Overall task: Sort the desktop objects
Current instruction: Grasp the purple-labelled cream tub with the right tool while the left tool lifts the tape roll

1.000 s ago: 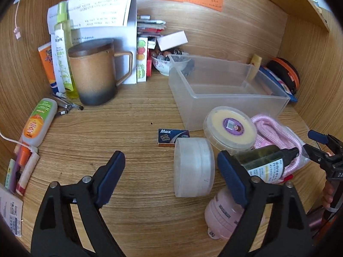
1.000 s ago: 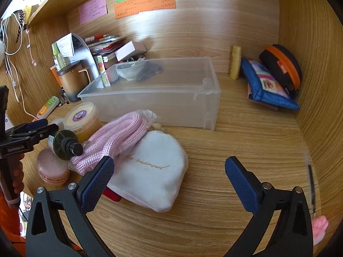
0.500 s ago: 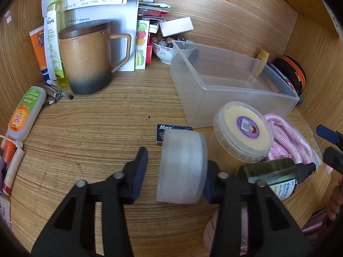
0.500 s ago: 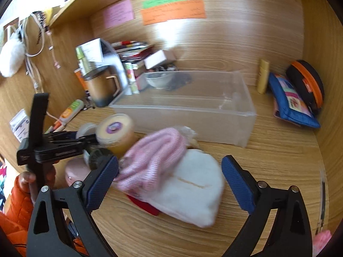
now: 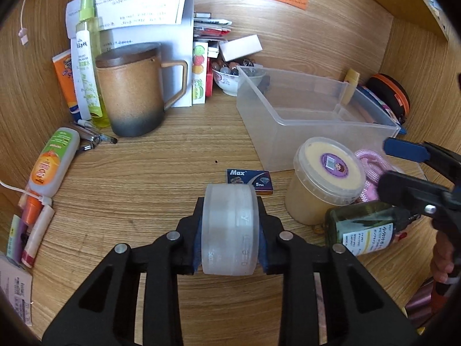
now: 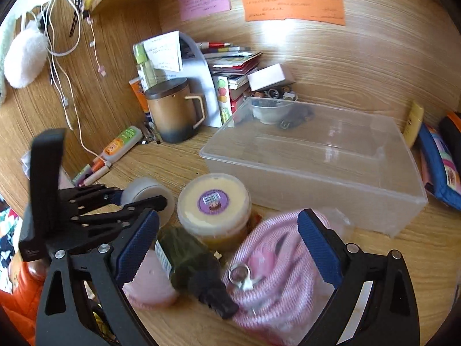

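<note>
left gripper [image 5: 229,232]: closing on frosted round jar [image 5: 229,227], pads pressing both flat faces, jar on edge just above the surface [image 5: 144,178]
right gripper [image 6: 227,248]: released, jaws wide, over pink rope [image 6: 276,262] and dark green bottle [image 6: 187,256]
blade box [image 5: 249,178]: just beyond held jar
yellow tub [image 5: 325,178]: right of left gripper, beyond the bottle
clear bin [image 5: 302,115]: past the tub
brown mug [image 5: 132,89]: far left, by the back wall
</note>
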Motion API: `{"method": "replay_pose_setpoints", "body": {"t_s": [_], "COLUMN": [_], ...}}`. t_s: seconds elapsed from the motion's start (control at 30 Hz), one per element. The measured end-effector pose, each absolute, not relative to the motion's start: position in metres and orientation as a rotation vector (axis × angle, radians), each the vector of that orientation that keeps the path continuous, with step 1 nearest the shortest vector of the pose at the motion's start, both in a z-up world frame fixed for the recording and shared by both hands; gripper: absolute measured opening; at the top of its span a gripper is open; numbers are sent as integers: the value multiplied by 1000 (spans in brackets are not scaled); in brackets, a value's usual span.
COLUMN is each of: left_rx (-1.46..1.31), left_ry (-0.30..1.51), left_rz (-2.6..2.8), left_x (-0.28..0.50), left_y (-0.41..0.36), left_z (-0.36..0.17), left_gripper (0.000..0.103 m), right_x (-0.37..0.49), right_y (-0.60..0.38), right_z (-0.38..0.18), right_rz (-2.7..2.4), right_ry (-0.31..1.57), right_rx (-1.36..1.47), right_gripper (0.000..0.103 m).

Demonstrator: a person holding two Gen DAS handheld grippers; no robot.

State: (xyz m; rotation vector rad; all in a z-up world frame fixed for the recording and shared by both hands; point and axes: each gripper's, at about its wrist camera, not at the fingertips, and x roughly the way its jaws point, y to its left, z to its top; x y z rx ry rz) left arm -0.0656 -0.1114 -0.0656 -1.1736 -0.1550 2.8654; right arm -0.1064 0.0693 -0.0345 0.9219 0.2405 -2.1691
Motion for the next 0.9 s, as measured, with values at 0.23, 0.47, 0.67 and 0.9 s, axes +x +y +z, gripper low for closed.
{"method": "replay_pose_setpoints", "body": {"t_s": [0.23, 0.47, 0.67, 0.9], "left_rx": [-1133, -1112, -1086, -1092], "left_ry": [-175, -200, -224, -207], "left_rz": [2869, 2843, 2846, 2855], "left_x": [-56, -57, -58, -61], "left_y": [-124, -127, -131, -129], "left_z": [-64, -64, -65, -64], "left_gripper": [30, 30, 30, 30], "right_x": [-121, -127, -132, -131], "right_y": [42, 24, 23, 26], "right_z": [-50, -65, -72, -69], "right_rz": [-2152, -2142, -2131, -2126], "right_ry": [277, 323, 313, 274], "right_rx": [1021, 1096, 1135, 1121], "right_gripper": [96, 75, 67, 66]}}
